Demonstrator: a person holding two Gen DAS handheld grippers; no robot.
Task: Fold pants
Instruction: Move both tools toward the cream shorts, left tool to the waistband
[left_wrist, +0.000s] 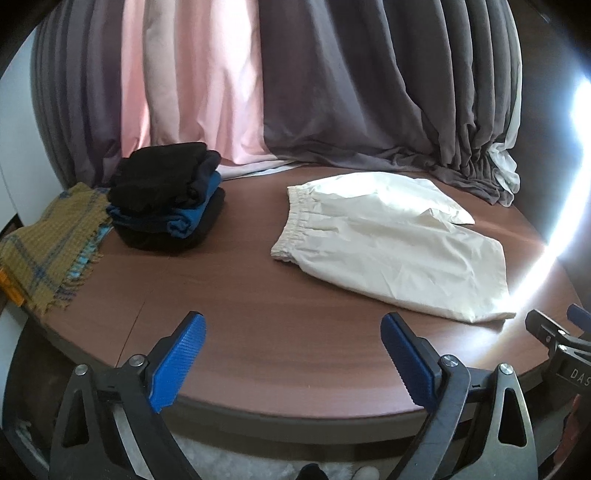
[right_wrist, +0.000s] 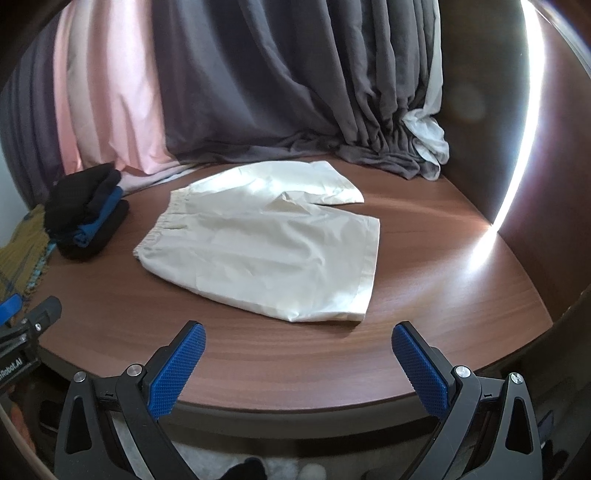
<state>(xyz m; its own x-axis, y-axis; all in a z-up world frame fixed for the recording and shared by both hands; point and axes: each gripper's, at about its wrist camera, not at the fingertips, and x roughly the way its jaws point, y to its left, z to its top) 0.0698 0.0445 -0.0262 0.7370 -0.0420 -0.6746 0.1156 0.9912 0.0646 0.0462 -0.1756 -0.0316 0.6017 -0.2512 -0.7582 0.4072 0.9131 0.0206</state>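
Cream shorts (right_wrist: 266, 236) flat on table (right_wrist: 424, 295), ahead of both claws — waistband left, leg hems right; right claw (right_wrist: 299, 365) nearer, left claw (left_wrist: 293, 354) offset leftward — both spread apart, empty.

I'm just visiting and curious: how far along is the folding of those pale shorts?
Done: a stack of folded dark clothes sits at the table's left. In hand: nothing; the left gripper and right gripper both hover open at the near edge. Left: the cream shorts lie spread flat, legs apart, no fold made yet.
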